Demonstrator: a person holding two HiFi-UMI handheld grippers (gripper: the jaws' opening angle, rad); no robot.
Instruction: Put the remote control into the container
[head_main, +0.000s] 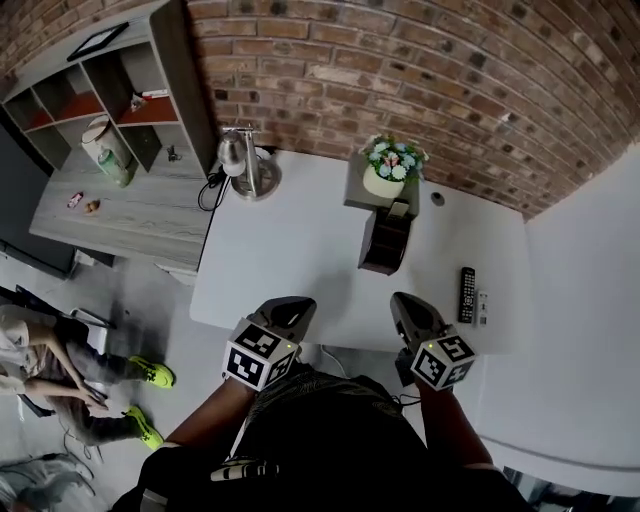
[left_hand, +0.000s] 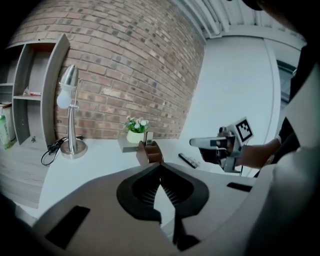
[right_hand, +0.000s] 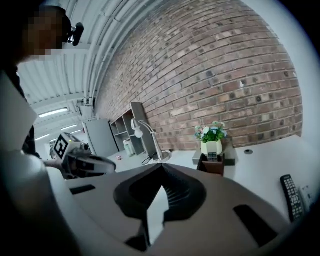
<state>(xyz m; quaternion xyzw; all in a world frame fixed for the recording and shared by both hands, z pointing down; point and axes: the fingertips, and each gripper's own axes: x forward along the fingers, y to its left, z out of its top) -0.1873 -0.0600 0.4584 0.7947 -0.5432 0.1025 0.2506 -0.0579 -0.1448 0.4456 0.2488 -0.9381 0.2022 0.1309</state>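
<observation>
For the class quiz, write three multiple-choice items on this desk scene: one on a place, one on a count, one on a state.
1. Where is the black remote control?
A. On the white table, right of the brown container.
B. Inside the container.
C. On the shelf.
2. How many grippers show in the head view?
A. One.
B. Two.
C. Three.
3. The right gripper is:
A. Open.
B. Shut on the remote.
C. Shut, empty.
Key: 1A, it lies flat on the tabletop; 2B, left gripper and right gripper; 3C, its jaws meet with nothing between.
</observation>
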